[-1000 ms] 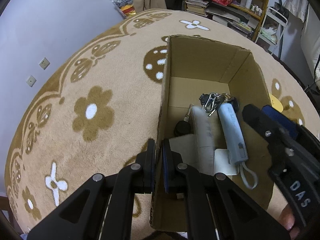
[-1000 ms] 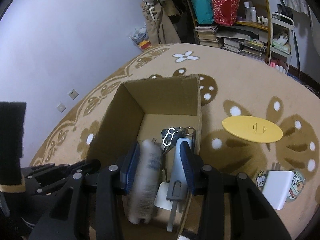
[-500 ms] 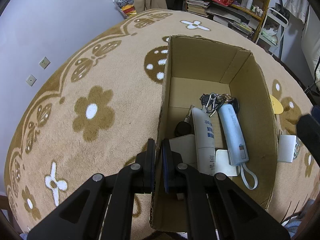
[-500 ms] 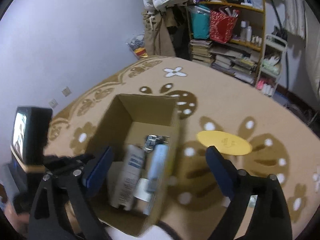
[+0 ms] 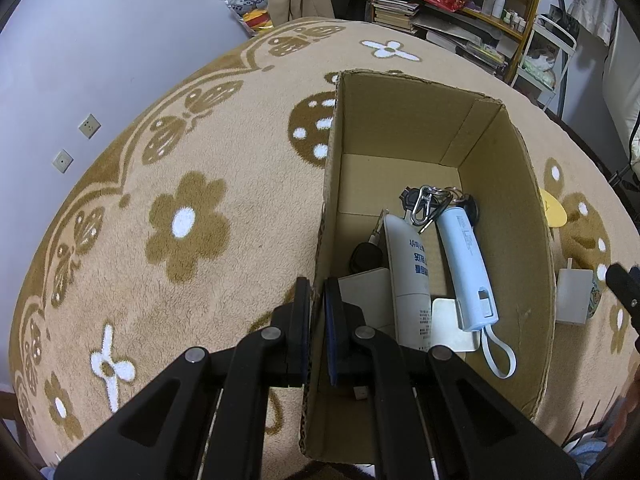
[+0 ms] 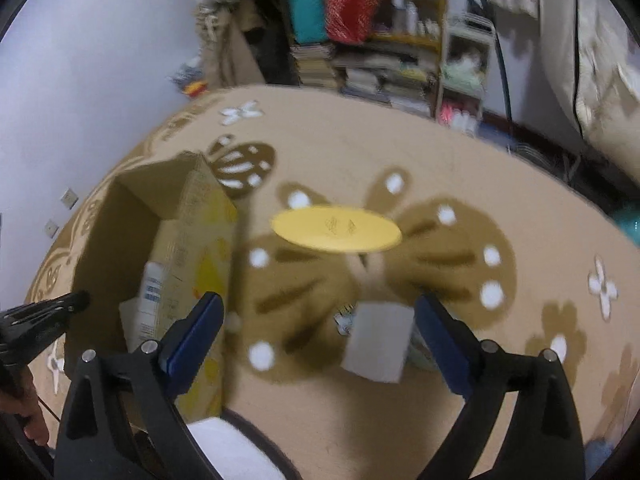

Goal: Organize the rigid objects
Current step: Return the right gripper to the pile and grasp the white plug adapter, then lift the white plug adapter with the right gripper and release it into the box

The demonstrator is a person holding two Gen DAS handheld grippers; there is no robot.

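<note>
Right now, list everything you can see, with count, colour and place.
box: 1, brown cardboard, on the rug
tube: 1, white, in the box
power bank: 1, light blue, in the box beside the tube
keys: 1 bunch, black and metal, in the box
disc: 1, yellow, on the rug right of the box
charger: 1, white, on the rug
rug: 1, beige and brown
left gripper: shut on the box wall
right gripper: open, over the charger

A lived-in home room. A beige plush carpet with brown flowers and butterflies covers the floor. A cluttered yellow wooden shelf of books and bottles stands by the plain white wall with sockets.
</note>
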